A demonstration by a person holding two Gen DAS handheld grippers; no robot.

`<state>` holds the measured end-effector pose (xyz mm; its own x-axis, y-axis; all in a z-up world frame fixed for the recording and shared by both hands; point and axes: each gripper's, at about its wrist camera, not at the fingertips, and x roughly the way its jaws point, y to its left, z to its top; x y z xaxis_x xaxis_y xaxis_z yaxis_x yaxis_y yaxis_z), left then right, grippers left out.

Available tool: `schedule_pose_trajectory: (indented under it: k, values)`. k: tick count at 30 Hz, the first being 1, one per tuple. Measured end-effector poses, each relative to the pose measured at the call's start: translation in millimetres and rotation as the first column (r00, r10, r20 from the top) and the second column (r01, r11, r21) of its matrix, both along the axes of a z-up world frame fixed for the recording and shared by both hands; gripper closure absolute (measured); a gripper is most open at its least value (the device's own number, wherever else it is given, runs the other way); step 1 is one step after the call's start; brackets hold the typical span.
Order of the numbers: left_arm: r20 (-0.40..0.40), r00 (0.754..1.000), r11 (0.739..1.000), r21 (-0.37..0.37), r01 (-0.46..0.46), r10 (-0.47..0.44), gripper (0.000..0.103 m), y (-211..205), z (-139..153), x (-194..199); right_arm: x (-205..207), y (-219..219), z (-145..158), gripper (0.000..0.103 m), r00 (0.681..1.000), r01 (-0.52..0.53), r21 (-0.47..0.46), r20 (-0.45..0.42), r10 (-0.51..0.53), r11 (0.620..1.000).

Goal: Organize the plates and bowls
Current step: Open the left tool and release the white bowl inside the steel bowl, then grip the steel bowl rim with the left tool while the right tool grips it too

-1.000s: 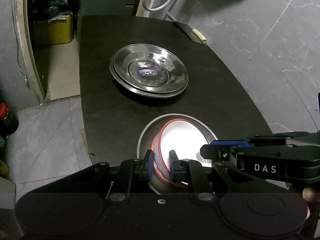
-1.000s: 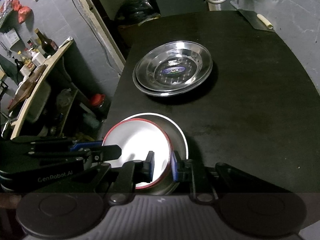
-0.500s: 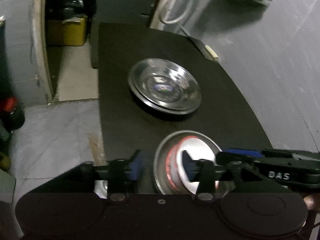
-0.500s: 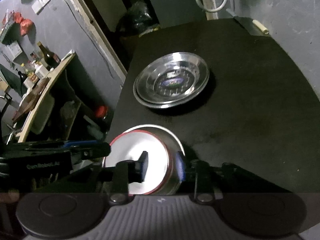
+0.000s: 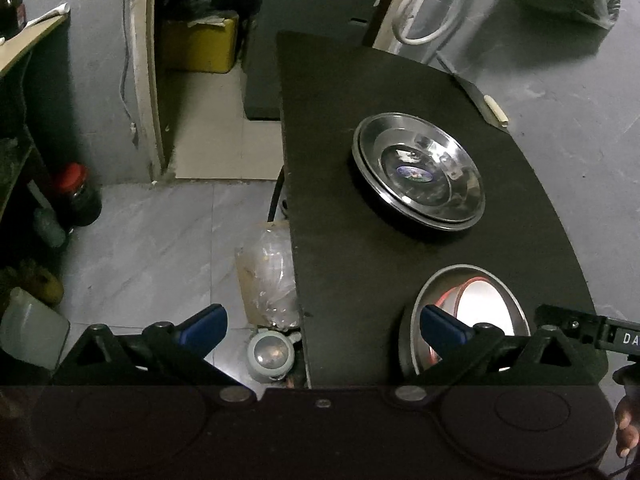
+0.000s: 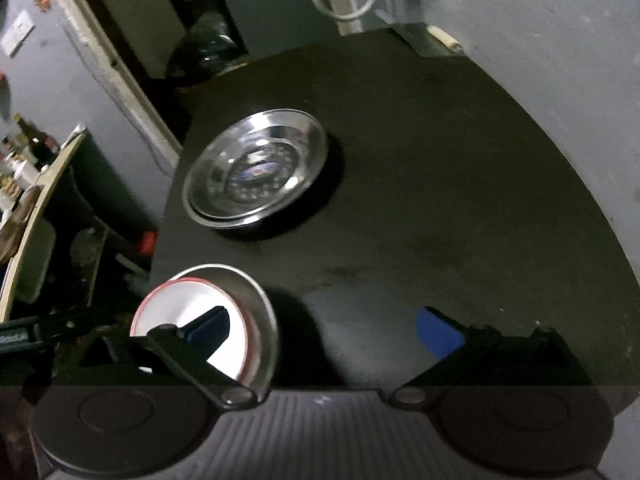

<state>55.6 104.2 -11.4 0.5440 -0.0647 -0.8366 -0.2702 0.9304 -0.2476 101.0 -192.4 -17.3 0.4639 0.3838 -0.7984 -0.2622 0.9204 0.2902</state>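
Hand-held grippers (image 5: 320, 326) opening, red-rimmed bowl (image 5: 480, 304) released

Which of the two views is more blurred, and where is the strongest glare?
Right wrist view: more blurred, the steel plates smeared; strongest glare on the white red-rimmed bowl. Left wrist view: sharper, with glare inside that bowl and bent edges on the black table.

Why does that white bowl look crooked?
The red-rimmed white bowl sits tilted inside the steel bowl, off-centre rather than nested flat. The stacked steel plates are also slightly offset. Nothing looks spilled or broken.
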Motion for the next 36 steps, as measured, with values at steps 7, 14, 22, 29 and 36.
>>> schedule_pose_trajectory:
  k: [7, 14, 22, 29, 36]
  values:
    - [-0.009, 0.999, 0.999, 0.006, 0.050, -0.050, 0.001, -11.9, -1.6, 2.4, 1.3, -2.0, -8.5, 0.000, 0.999, -0.010, -0.021, -0.044, 0.009, 1.000]
    - [-0.060, 0.994, 0.994, 0.038, 0.099, -0.096, 0.001, -26.0, -12.4, 6.7, -1.2, 8.7, -14.8, 0.000, 0.996, -0.083, -0.112, -0.052, 0.078, 0.990]
    - [-0.101, 0.988, 0.985, 0.118, 0.129, -0.118, 0.001, -37.5, -16.3, 15.2, -4.2, 14.3, -18.9, 0.000, 0.990, -0.135, -0.149, -0.063, 0.126, 0.980]
    - [-0.151, 0.982, 0.979, 0.156, 0.134, -0.110, 0.002, -42.2, -20.9, 23.0, -1.4, 15.9, -20.4, 0.000, 0.987, -0.159, -0.167, -0.054, 0.152, 0.973]
    - [-0.143, 0.977, 0.959, 0.211, 0.187, -0.159, 0.013, -56.3, -15.3, 29.9, 1.7, 15.5, -19.1, 0.004, 0.985, -0.170, -0.190, -0.041, 0.165, 0.967]
